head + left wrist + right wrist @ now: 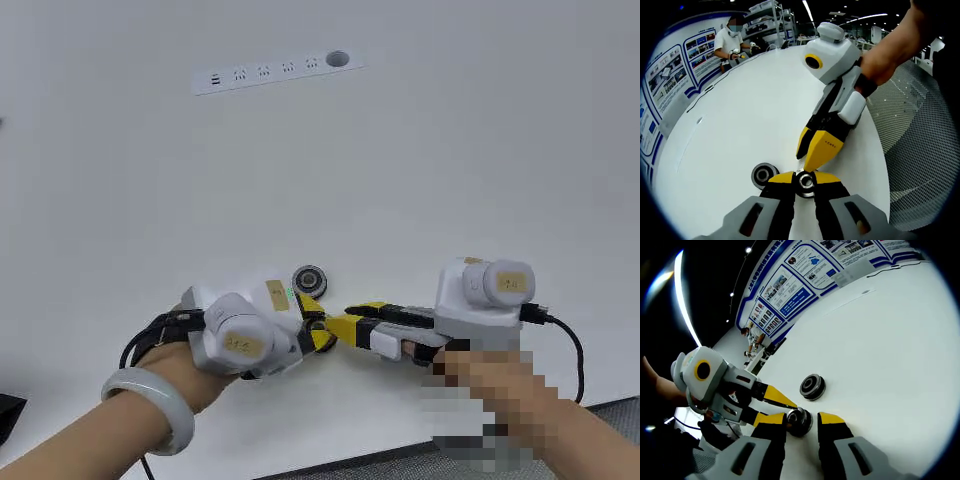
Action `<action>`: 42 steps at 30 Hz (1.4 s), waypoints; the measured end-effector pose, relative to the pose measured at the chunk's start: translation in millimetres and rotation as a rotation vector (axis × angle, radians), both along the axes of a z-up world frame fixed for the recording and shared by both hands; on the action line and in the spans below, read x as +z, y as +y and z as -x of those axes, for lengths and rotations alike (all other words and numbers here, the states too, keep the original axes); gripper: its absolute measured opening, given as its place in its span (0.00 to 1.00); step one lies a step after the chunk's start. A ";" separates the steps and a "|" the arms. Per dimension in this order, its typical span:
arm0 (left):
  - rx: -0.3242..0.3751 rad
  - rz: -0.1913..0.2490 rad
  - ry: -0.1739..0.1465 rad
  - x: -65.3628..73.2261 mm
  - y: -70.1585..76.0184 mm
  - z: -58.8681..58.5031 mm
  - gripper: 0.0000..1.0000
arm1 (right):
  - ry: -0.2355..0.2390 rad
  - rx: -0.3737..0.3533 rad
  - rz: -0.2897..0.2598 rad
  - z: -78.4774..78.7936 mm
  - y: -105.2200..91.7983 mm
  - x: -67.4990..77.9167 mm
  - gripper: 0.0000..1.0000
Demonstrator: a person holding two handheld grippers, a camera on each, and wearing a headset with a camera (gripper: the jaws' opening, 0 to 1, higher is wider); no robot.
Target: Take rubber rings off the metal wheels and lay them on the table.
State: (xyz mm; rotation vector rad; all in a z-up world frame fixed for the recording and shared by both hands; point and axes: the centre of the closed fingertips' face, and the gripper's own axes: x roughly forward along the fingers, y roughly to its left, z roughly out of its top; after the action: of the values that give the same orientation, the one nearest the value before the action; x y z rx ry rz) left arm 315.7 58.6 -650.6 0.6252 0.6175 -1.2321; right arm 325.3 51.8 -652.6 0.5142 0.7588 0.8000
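Above the table (420, 160), left gripper (805, 176) jaws clamp a wheel (805, 185); right gripper (801, 423) jaws stand apart beside it.

The light-grey plastic left gripper (315, 322) and right gripper (352, 318) had yellow-tipped black fingers (345, 328), tan labels (277, 294) and black cables (565, 340), and a pale glassy bangle (183, 425) ringed the left wrist.

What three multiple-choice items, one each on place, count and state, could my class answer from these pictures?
1. Where is the loose wheel? A on the table B in a box C on a shelf
2. How many wheels show? A one B two C four
3. The left gripper is: A open B shut on a wheel C lying flat
Key: 1A, it rests flat there; 2B, one loose, one held wheel; 3B, its jaws clamp the held wheel.
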 end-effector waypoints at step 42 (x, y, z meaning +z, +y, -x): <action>0.027 0.037 0.014 -3.3 0.5 5.8 0.13 | 0.126 -0.010 -0.103 5.4 11.2 -5.0 0.23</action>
State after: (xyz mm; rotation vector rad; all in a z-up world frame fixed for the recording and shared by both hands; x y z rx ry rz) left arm 309.9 59.1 -653.8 0.5756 0.6117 -1.2216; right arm 319.9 62.9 -657.6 0.6653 0.8333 0.8057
